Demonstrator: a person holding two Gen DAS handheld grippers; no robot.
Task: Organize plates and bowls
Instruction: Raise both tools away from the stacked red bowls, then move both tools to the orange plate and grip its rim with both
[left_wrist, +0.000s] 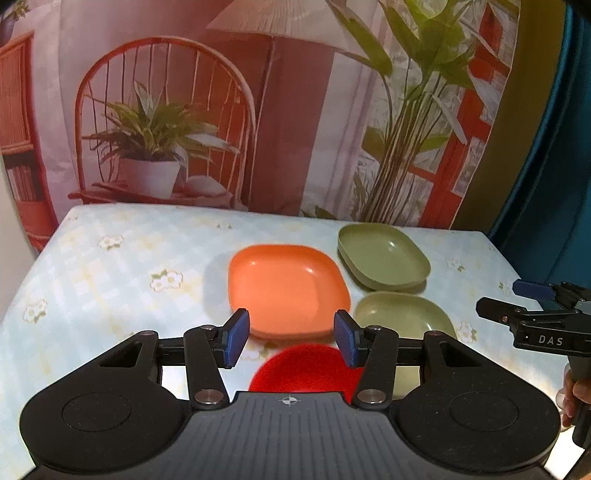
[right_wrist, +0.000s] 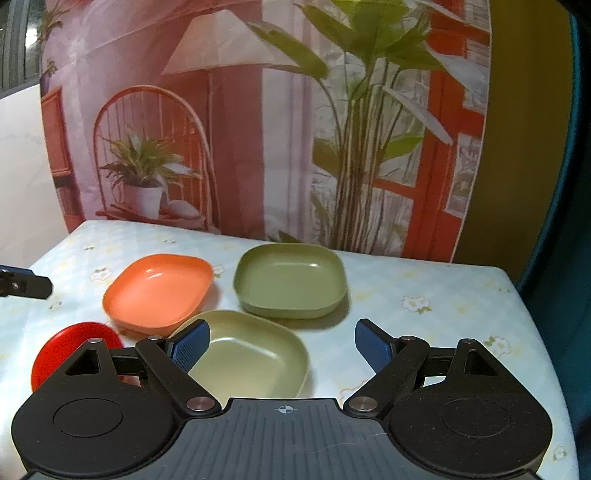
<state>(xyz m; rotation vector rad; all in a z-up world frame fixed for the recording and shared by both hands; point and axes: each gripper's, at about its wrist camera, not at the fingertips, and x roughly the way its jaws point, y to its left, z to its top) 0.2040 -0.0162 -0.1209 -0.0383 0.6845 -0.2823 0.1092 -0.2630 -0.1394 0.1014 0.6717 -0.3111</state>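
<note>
1. A table under a pale blue checked cloth with small flowers (right_wrist: 424, 288) carries four dishes, grouped near its middle.
2. The glossy orange squarish plastic plate (left_wrist: 284, 288) lies left of the group, empty and flat on the cloth.
3. Just beside it on the right sits a dark olive-green squarish plastic dish (right_wrist: 291, 282); from the left wrist view it looks like two nested together, though I can't be sure.
4. In front of that rests a paler yellow-green squarish plastic bowl (right_wrist: 255, 358), close to the orange plate.
5. A small red round plastic bowl (left_wrist: 306, 369) sits nearest the front edge, left of the pale bowl.
6. The left gripper (left_wrist: 291, 338) hovers above the red bowl, jaws parted and grasping nothing.
7. The right gripper (right_wrist: 282, 345) hangs over the pale bowl, jaws spread wide, released, pads (right_wrist: 192, 347) clear of the rim.
8. A printed backdrop of a chair, lamp and potted plants (left_wrist: 258, 110) hangs behind the table.
</note>
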